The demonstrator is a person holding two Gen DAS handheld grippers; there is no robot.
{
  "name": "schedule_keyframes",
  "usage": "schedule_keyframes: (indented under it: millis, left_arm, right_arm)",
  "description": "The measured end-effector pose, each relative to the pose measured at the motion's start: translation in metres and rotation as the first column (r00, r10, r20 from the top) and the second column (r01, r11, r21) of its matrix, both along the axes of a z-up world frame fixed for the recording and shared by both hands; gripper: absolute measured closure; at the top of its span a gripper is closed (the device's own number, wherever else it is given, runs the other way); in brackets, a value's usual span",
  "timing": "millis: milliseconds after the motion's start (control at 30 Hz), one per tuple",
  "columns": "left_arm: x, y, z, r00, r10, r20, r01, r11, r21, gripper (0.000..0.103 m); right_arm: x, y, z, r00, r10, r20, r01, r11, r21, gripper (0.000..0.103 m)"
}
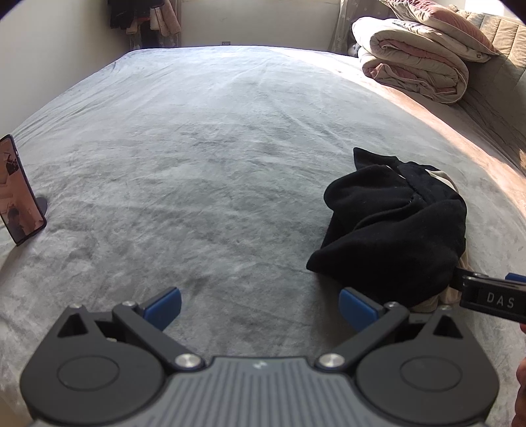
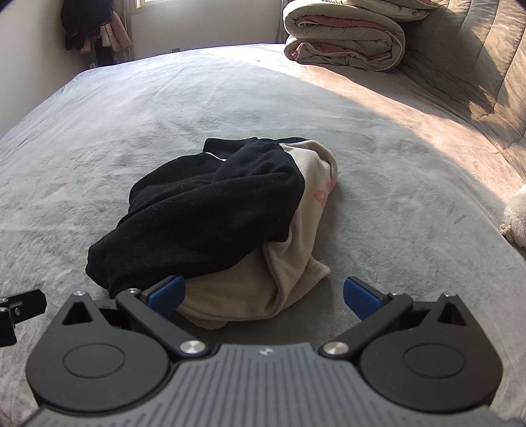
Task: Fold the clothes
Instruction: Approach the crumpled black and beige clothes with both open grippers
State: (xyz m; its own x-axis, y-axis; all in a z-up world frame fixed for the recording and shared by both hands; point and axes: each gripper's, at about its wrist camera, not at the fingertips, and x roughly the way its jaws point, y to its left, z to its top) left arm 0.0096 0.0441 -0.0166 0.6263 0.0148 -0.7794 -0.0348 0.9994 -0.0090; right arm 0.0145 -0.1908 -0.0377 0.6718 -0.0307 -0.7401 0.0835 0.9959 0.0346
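A crumpled garment in black and beige [image 2: 213, 216] lies heaped on the grey bed cover [image 2: 394, 184]. My right gripper [image 2: 263, 295] is open just in front of the heap, and the beige hem lies between its blue pads [image 2: 167, 292]. In the left wrist view the same heap [image 1: 394, 223] sits to the right. My left gripper [image 1: 259, 305] is open over bare cover, its right pad near the heap's edge. The right gripper's black body [image 1: 490, 295] shows at the right edge, beside the heap.
A phone on a stand [image 1: 19, 193] is upright at the bed's left edge. A folded quilt [image 2: 345, 36] and pillows lie at the head of the bed. Clothes hang in the far corner [image 2: 88, 26]. A white fluffy thing [image 2: 516, 220] lies at the right edge.
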Motion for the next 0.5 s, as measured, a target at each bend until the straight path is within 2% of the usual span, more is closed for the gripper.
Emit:
schedule_keyframes:
  millis: [267,500]
  left_arm:
    - [0.004,0.003,-0.007,1.0,0.001,-0.007,0.0,1.0,0.023,0.0]
    - [0.011,0.001,-0.03,0.998,0.002,-0.064,0.002,0.998,0.059,0.0]
  right_arm:
    - [0.003,-0.001,0.002,1.0,0.008,0.005,-0.008,1.0,0.021,0.0]
    - [0.016,-0.012,0.013,0.999,0.049,0.021,-0.051,0.995,0.09,0.0]
